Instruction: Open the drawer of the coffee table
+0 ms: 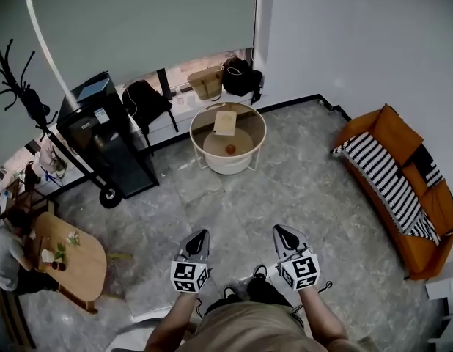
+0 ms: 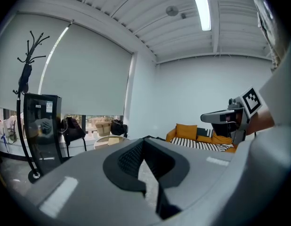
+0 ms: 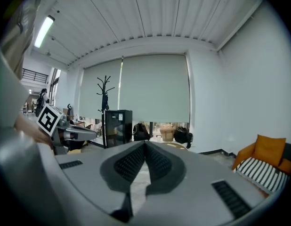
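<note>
Coffee table (image 1: 228,138) — round, white, far across the floor (image 1: 314,189) — stands untouched, no drawer yet discernible, while the left gripper (image 1: 201,235) and right gripper (image 1: 281,232), jaws pressed together on nothing, hang near the person (image 1: 248,328) — seemingly the whole task remains.

Round white glass-topped coffee table (image 1: 225,170): seen from above, no drawer front visible. Small round orange thing (image 1: 230,149) inside it is too small to ID. In left gripper view, table mostly behind left gripper (image 2: 143,141). Orange sofa w/ striped throw (image 1: 393,130) cut by right edge. Seated person (image 1: 3,259) cut by left edge.
</note>
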`<action>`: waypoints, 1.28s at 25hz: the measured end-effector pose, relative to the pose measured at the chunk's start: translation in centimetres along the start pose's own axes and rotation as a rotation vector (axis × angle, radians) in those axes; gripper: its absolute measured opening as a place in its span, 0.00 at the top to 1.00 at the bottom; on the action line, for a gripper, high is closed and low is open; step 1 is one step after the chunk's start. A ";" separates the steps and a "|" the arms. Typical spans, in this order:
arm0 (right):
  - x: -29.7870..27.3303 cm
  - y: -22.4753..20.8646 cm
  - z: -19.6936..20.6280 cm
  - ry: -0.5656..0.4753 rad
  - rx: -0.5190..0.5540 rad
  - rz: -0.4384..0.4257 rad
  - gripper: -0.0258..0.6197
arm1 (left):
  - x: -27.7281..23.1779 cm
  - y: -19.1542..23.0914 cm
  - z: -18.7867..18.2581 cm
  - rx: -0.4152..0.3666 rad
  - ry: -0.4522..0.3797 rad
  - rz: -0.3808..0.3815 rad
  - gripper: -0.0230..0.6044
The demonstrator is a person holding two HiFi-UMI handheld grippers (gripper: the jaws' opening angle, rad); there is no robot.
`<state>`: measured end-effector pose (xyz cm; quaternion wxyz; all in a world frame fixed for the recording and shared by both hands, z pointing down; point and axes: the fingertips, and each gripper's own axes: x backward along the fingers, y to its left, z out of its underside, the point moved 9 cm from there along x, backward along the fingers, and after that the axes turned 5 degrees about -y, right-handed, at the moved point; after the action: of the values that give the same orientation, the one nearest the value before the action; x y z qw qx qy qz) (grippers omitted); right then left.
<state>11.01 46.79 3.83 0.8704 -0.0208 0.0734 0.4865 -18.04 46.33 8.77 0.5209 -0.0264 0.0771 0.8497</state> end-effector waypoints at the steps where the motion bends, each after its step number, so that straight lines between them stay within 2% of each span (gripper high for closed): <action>1: -0.6 -0.3 -0.1 0.003 0.003 -0.001 0.95 | -0.6 0.2 -0.1 0.000 0.000 0.002 0.95; 5: -1.9 -2.0 0.0 -0.009 -0.015 -0.001 0.95 | -2.6 -0.2 -0.2 0.008 0.021 0.017 0.95; 11: -4.2 -7.4 -0.3 -0.040 -0.034 0.001 0.95 | -7.4 -1.8 -2.2 -0.036 -0.003 0.040 0.95; 18: -7.9 -12.7 -0.9 -0.066 -0.035 -0.023 0.95 | -12.8 -1.4 -3.0 -0.010 -0.031 -0.008 0.95; 23: -10.2 -16.1 -0.4 -0.050 -0.017 -0.080 0.95 | -15.9 -1.0 -3.1 0.008 -0.046 -0.068 0.95; 28: -11.9 -17.4 0.1 -0.038 -0.030 -0.127 0.95 | -18.0 -0.2 -3.0 0.013 -0.036 -0.121 0.95; 32: -13.2 -18.0 0.8 -0.003 -0.035 -0.144 0.95 | -19.2 0.0 -2.1 0.033 -0.006 -0.120 0.95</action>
<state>19.59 26.31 5.97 0.9027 -0.0405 0.0616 0.4240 -9.34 29.07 9.07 0.5717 -0.0196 0.0879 0.8155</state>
